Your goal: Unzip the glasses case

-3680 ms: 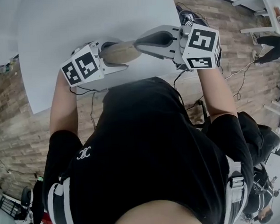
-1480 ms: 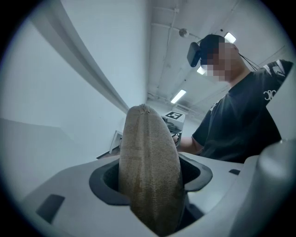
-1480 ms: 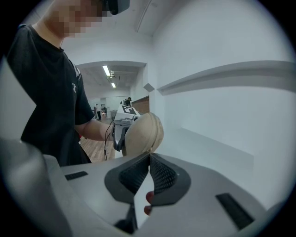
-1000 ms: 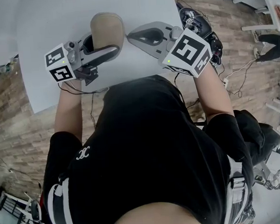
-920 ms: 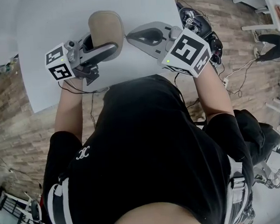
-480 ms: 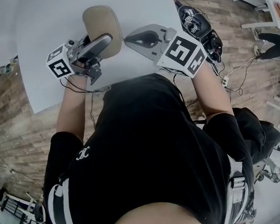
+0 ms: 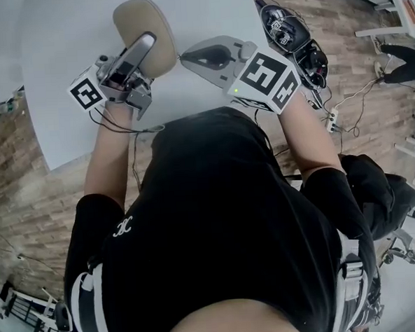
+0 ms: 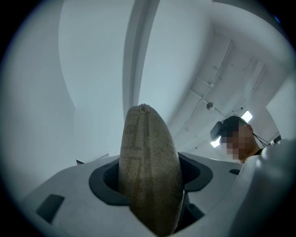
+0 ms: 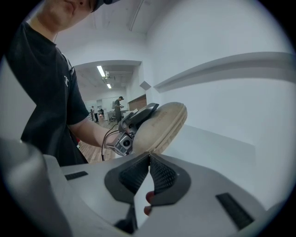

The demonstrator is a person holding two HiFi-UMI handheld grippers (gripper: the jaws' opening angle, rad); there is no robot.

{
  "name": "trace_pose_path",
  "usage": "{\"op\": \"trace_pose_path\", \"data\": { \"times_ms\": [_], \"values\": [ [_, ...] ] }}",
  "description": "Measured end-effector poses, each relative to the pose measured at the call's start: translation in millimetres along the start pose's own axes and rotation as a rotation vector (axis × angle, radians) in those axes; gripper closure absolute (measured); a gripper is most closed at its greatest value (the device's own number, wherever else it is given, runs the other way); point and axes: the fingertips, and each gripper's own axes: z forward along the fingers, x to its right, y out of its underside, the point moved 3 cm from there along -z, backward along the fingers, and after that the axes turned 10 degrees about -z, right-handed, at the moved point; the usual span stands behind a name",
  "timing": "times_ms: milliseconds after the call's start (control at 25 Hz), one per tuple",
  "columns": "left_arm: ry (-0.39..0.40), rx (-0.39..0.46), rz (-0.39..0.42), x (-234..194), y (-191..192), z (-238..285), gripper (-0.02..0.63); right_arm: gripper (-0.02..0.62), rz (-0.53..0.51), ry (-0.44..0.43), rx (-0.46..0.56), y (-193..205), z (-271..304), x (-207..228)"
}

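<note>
Glasses case [image 7: 139,18] farther up-left now

Even, diffuse light from ceiling strip lamps [image 9: 101,71] far beyond the white table [image 7: 62,86] leaves its top bright with only faint shadows, while every view bows at the edges, both gripper views vignette to black, and the glasses case [image 8: 148,171] above it appears soft.

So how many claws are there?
2. The left claw grips the case; the right claw, shut, has its tip at the case's edge. None seem hidden.
</note>
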Motion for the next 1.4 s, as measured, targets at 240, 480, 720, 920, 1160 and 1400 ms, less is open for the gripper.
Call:
{"op": "trace_pose_path", "data": {
  "times_ms": [240, 480, 720, 920, 1160, 1400],
  "values": [
    [0.021, 0.081, -0.043, 2.5, -9.9, 0.8, 0.314, 0.572, -0.019, -0.035, -0.015, 0.5, 8.6, -17.3],
    [0.022, 0.136, -0.087, -0.9, -11.7, -3.9, 0.314, 0.572, -0.036, -0.034, -0.025, -0.8, 18.7, -28.0],
    [0.019, 0.165, -0.118, -6.7, -12.0, -7.5, 0.314, 0.572, -0.063, -0.042, -0.055, 0.4, 31.9, -37.6],
    [-0.007, 0.192, -0.145, -10.1, -14.6, -10.7, 0.314, 0.572, -0.101, -0.022, -0.086, -3.1, 44.4, -44.8],
    [-0.05, 0.233, -0.181, -19.6, -18.4, -21.5, 0.314, 0.572, -0.169, -0.015, -0.12, -8.0, 64.0, -51.2],
    [-0.034, 0.234, -0.181, -17.3, -17.8, -19.0, 0.314, 0.572, -0.162, -0.046, -0.082, -9.5, 64.7, -52.7]
  ]
}}
